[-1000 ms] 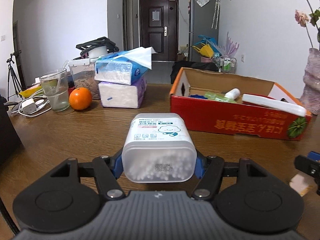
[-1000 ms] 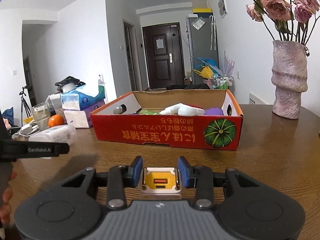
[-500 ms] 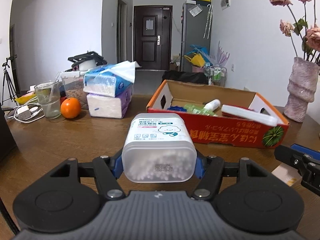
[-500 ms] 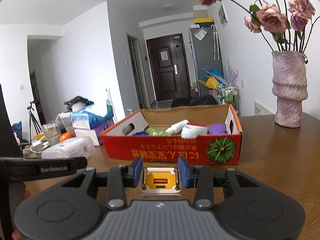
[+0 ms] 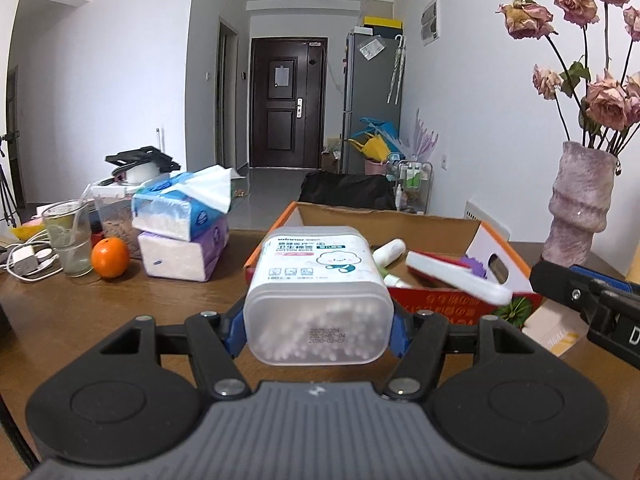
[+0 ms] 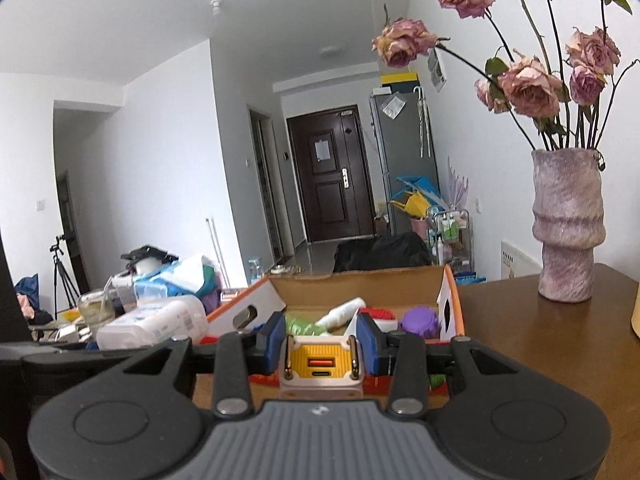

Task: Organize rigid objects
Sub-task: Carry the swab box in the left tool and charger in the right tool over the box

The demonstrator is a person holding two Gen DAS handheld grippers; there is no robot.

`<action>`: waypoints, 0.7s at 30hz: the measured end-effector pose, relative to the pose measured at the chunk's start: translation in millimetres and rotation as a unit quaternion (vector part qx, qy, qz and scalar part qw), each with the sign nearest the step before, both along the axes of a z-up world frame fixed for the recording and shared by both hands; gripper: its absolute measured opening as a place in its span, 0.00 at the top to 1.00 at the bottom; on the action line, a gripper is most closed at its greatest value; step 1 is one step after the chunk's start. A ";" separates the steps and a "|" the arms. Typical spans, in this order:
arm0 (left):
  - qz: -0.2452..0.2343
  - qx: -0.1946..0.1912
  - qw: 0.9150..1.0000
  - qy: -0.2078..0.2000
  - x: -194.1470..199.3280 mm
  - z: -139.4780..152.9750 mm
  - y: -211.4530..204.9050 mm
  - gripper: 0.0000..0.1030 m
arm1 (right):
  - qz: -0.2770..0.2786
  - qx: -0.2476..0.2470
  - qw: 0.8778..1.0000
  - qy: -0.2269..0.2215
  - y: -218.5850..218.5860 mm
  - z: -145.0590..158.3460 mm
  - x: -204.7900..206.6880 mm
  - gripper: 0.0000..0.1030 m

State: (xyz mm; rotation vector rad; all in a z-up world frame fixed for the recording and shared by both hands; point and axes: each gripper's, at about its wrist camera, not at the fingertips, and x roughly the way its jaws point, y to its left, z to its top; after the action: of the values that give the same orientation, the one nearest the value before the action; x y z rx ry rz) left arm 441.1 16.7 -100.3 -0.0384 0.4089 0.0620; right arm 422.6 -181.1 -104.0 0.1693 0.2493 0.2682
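Left gripper clamped on cotton-swab box, long axis pointing away toward cardboard box, above table. Right gripper pinching yellow charger, ports facing camera, near box.

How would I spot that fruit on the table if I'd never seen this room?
Start at the red cardboard box on the wooden table and look left, past the two stacked tissue packs. Between them and a drinking glass sits the orange, the only round, bright orange thing there.
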 end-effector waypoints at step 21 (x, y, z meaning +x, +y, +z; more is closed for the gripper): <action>-0.014 -0.010 1.000 -0.019 99.2 7.5 -24.2 0.36 | -0.017 0.010 1.000 -0.019 -5.6 13.7 97.5 0.63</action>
State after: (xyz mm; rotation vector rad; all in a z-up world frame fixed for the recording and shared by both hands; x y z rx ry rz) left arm 540.3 -7.5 -92.7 -0.0529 0.3714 0.0289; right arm 520.1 -186.7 -90.3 0.1885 0.2055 0.2396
